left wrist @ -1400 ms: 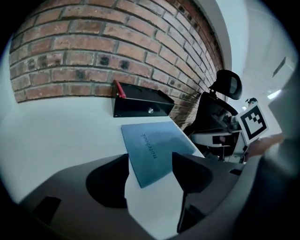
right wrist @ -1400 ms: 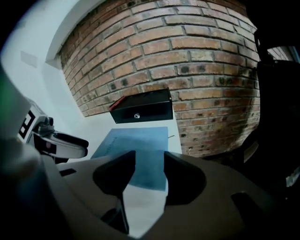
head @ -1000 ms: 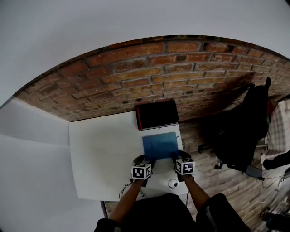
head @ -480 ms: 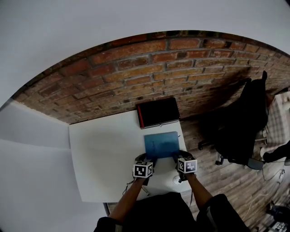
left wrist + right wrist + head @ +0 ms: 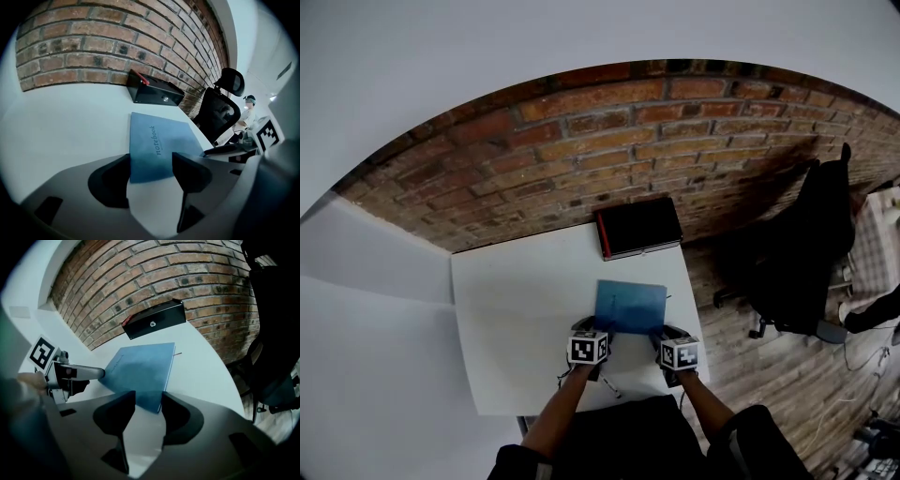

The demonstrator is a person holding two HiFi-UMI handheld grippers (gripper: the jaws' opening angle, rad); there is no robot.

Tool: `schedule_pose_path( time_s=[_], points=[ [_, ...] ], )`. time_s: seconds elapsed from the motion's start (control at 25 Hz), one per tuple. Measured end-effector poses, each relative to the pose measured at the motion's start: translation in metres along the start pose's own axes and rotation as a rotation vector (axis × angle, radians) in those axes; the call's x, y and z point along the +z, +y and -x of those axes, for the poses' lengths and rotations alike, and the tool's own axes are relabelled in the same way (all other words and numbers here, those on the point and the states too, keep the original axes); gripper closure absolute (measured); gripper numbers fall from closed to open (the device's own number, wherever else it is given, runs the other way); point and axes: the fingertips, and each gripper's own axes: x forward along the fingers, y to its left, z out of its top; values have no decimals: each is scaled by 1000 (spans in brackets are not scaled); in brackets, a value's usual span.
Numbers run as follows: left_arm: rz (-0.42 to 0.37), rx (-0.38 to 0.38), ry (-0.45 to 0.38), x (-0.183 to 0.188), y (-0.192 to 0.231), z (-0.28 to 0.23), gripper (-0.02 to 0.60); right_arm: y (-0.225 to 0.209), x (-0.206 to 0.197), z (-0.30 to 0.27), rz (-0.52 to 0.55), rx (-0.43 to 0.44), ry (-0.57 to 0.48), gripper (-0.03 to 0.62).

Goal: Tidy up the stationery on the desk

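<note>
1. I see the notebook, thin, blue and closed, with the word "notebook" printed along its cover near the left edge.
2. It lies flat on the white desk, on the right half, towards my near edge and turned slightly askew.
3. Its near-left corner sits between the parted jaws of the left gripper, and its near-right corner between the parted jaws of the right gripper.
4. The black case is flat and shut, with a red strip along its left side and a small round fitting on its front face. It rests at the desk's far right corner, apart from the notebook.
</note>
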Motion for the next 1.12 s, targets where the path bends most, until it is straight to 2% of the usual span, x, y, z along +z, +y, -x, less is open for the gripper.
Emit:
schedule_pose_path(
  time_s=[0.36, 1.0, 1.12],
  points=[
    [-25, 10, 10, -7, 37, 21, 301, 50, -26, -9, 41, 44, 44, 411],
    [-1, 55, -25, -9, 93, 48, 301, 122, -58, -29, 55, 122, 106, 411],
    [14, 55, -40, -8, 104, 50, 301, 132, -64, -33, 85, 126, 126, 413]
  ],
)
